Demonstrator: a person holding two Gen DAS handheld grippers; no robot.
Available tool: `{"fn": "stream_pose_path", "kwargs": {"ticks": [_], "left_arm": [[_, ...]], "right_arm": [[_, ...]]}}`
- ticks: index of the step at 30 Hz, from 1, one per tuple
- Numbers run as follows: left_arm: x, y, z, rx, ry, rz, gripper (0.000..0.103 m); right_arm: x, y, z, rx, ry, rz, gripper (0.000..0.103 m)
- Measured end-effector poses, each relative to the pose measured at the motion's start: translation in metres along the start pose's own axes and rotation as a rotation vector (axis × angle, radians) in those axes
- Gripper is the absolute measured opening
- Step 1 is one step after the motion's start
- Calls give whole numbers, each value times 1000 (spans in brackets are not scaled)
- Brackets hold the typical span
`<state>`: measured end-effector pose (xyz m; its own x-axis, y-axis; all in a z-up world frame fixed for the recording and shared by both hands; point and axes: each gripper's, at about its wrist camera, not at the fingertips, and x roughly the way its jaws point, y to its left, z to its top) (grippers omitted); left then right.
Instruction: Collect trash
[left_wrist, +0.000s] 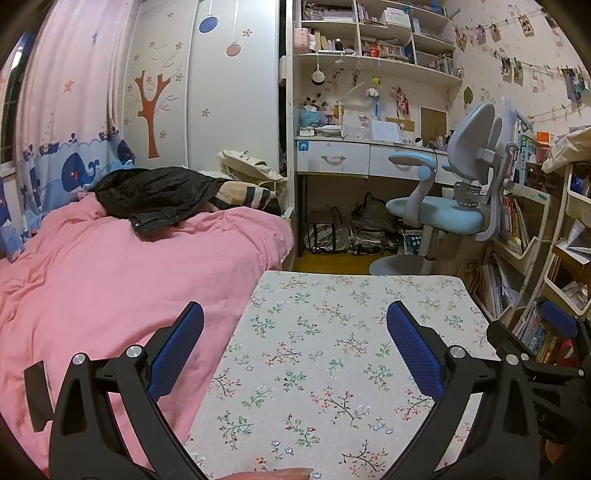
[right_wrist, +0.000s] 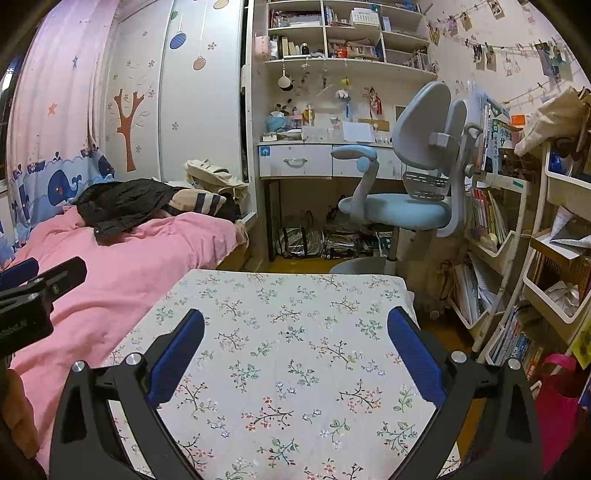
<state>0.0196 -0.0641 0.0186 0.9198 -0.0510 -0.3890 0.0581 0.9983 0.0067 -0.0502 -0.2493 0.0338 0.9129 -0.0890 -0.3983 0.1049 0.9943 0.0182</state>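
Note:
My left gripper (left_wrist: 295, 314) is open and empty above a small table with a floral cloth (left_wrist: 332, 354). My right gripper (right_wrist: 295, 321) is open and empty over the same floral table (right_wrist: 288, 332). The right gripper shows at the right edge of the left wrist view (left_wrist: 554, 332), and the left gripper at the left edge of the right wrist view (right_wrist: 37, 280). No trash item shows on the table in either view.
A bed with a pink cover (left_wrist: 92, 280) lies to the left, with a black jacket (left_wrist: 155, 195) on it. A blue desk chair (left_wrist: 450, 192) stands before a desk (left_wrist: 351, 155). Book racks (right_wrist: 517, 240) and a pink bag (right_wrist: 557, 402) stand at right.

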Motion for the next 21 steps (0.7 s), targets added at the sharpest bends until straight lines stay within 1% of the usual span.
{"fn": "stream_pose_path", "kwargs": {"ticks": [21], "left_arm": [[4, -3, -4, 17, 10, -2, 96]], "right_arm": [[1, 0, -3, 4, 8, -1, 95]]}}
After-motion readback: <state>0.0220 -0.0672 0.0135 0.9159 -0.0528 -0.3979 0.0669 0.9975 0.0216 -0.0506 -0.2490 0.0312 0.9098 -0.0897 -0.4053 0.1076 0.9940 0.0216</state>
